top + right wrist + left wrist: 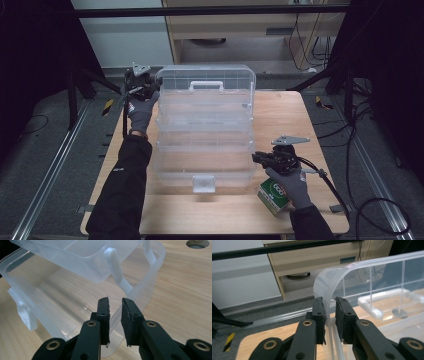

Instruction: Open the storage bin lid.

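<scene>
Clear tiered box (205,132) sits open mid-surface (280,115). L claw (329,315) clamps lid rim (329,293) at far-left corner. R claw (115,320) pinches bottom tray's rim at near-right corner. Green carton (273,196) under R hand (292,182).

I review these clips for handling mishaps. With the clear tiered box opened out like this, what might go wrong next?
1. The left gripper pinches only the thin curved lid edge; it may slip and the lid drop.
2. The right gripper holds the bottom tray rim at one corner, so the storage box could twist or slide.
3. The green carton beside the right hand could get knocked.
</scene>
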Action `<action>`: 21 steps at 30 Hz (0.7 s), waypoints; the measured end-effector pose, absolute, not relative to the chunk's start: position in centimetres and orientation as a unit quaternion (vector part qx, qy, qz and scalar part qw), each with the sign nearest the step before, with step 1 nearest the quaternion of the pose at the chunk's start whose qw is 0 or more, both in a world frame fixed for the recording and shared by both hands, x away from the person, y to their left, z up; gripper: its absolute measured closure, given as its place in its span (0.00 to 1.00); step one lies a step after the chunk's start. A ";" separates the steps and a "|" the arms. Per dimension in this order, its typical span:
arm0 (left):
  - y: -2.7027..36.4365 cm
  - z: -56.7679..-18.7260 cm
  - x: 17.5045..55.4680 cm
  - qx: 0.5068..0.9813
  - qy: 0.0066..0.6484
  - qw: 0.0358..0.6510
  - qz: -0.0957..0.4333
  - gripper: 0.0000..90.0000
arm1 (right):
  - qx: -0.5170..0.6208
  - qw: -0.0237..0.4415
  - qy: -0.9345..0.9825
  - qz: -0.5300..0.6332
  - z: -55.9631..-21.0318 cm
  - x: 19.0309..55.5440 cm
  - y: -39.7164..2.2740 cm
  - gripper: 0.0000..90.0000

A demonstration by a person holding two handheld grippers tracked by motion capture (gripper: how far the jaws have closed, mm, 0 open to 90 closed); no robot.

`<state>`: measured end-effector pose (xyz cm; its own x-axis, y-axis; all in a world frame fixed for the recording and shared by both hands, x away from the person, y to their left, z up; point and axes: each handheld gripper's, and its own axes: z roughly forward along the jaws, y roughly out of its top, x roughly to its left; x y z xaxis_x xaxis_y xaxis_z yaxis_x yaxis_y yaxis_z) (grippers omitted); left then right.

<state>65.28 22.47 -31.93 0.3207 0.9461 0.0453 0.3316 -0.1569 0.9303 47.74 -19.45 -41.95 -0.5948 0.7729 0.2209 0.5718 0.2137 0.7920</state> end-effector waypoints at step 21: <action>22.0 -33.2 68.7 0.678 0.501 0.434 0.318 0.86 | 0.436 0.109 0.770 0.453 -42.0 47.8 -19.5 0.86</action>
<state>68.69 22.04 -33.17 0.2956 0.9553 -0.0044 0.4037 -0.1208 0.9069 47.79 -19.51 -41.99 -0.5962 0.7700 0.2273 0.5725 0.2094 0.7927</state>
